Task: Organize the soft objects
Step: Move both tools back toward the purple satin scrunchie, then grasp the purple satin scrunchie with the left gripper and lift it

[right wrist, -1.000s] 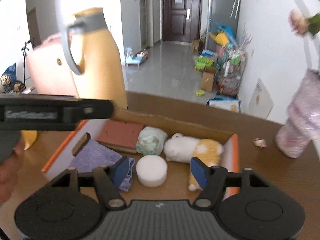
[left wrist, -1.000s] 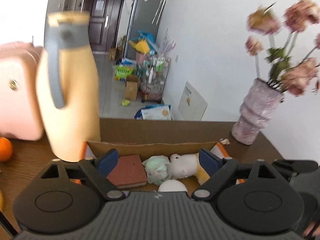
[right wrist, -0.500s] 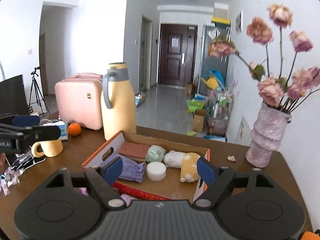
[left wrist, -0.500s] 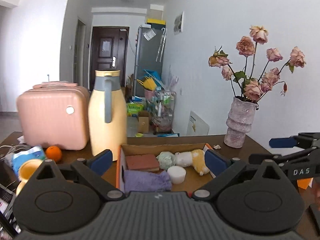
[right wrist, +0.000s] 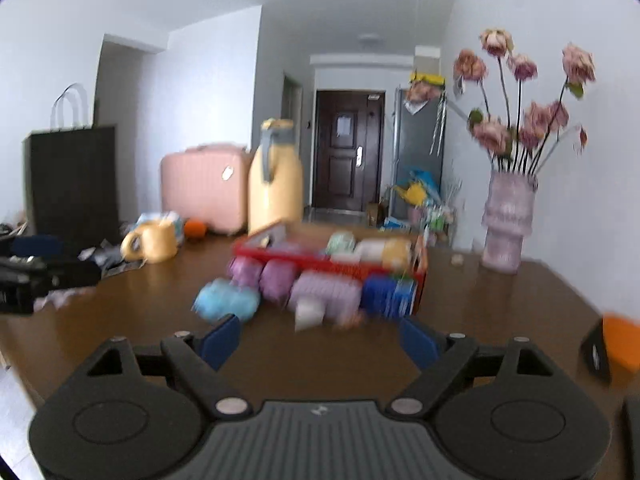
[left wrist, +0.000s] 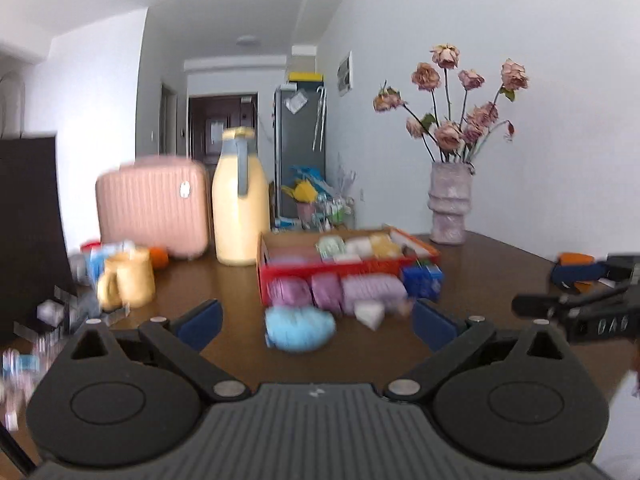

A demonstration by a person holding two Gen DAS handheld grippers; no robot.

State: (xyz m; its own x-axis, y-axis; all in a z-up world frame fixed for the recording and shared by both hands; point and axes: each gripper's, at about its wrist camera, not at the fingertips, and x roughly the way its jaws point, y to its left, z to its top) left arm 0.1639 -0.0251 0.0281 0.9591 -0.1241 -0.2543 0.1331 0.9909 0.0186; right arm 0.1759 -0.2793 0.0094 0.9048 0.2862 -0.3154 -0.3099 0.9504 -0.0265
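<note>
Both our grippers' jaws are opening, empty; the blurred, seemingly blue plush ball (left wrist: 299, 327) lies ahead, nearer the left gripper (left wrist: 316, 326) than the right gripper (right wrist: 320, 340).

Soft items in red box (left wrist: 340, 270) ahead of both grippers motion-blurred, kinds unreadable. Orange-black object (right wrist: 612, 346) cut by frame edge, right of right gripper.

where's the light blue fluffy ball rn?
Light blue fluffy ball lies on the table, outside the red box, just in front of the purple yarn rolls, left of centre in both wrist views.
</note>
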